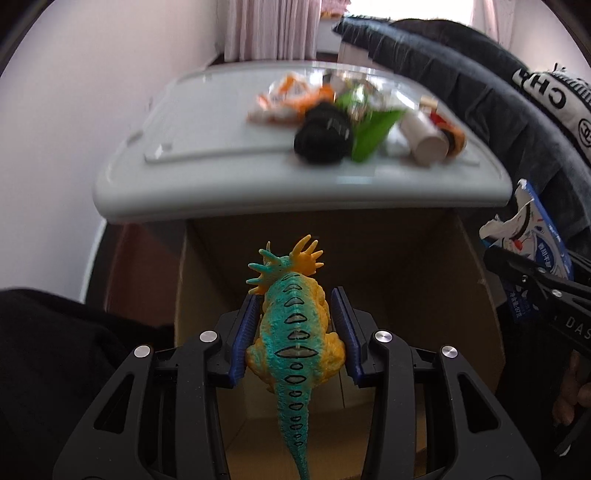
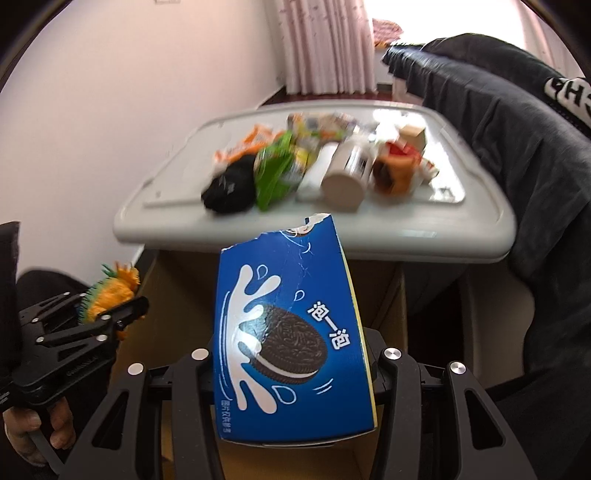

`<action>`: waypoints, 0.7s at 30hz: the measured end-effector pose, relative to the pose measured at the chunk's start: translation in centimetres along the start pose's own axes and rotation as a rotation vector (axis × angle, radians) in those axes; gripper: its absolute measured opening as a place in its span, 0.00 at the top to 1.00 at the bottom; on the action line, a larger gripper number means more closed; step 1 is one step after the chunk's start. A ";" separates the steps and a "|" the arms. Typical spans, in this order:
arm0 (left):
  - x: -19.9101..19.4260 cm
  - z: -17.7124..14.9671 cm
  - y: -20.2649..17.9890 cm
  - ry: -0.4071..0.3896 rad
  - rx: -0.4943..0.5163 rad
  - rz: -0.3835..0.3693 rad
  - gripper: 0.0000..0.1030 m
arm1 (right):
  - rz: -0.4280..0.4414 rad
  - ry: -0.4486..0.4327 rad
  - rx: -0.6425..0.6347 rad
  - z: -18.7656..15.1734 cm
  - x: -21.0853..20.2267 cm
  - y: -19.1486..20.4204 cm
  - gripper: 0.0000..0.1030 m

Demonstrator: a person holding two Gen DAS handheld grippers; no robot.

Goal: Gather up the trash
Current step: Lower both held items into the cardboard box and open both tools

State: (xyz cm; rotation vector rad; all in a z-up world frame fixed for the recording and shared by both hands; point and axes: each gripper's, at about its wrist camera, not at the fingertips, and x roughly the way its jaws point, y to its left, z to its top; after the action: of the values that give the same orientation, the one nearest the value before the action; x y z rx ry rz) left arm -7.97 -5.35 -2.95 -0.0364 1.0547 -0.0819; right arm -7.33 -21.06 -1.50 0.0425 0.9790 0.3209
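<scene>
My left gripper (image 1: 295, 314) is shut on a teal and orange toy dinosaur (image 1: 295, 332), its blue pads pressing both flanks, its tail toward the camera. My right gripper (image 2: 291, 354) is shut on a torn blue cookie box (image 2: 291, 332) that hides its fingertips. Both are held above an open cardboard box (image 1: 406, 295) that stands below the grey table (image 1: 221, 162). On the table lies a pile of trash: orange wrappers (image 1: 291, 96), a black lump (image 1: 321, 138), a green wrapper (image 1: 373, 129), a white tube (image 1: 424, 136). In the right wrist view the left gripper (image 2: 107, 310) shows at the left with the dinosaur (image 2: 110, 288).
A dark garment with white lettering (image 1: 517, 96) drapes along the table's right side. Pink curtains (image 1: 273, 29) and a pale wall (image 1: 92, 92) stand behind. A person's hand (image 2: 33, 424) grips the left tool's handle. The cardboard box (image 2: 184, 295) opens under both grippers.
</scene>
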 end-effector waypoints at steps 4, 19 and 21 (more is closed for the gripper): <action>2.8 -0.3 0.2 0.085 -0.011 0.002 0.61 | 0.000 0.067 0.016 -0.7 2.6 -0.3 0.54; 5.4 -0.3 0.5 0.163 -0.042 0.016 0.29 | 0.003 0.102 0.102 -0.7 4.0 -2.2 0.21; 5.2 -0.2 0.5 0.153 -0.045 0.005 0.29 | 0.007 0.085 0.117 -0.3 3.6 -2.7 0.21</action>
State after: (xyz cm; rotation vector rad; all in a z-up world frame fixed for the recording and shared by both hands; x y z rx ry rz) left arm -5.55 -5.31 -7.54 -0.0693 1.2097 -0.0573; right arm -5.04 -22.58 -5.07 0.1395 1.0820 0.2729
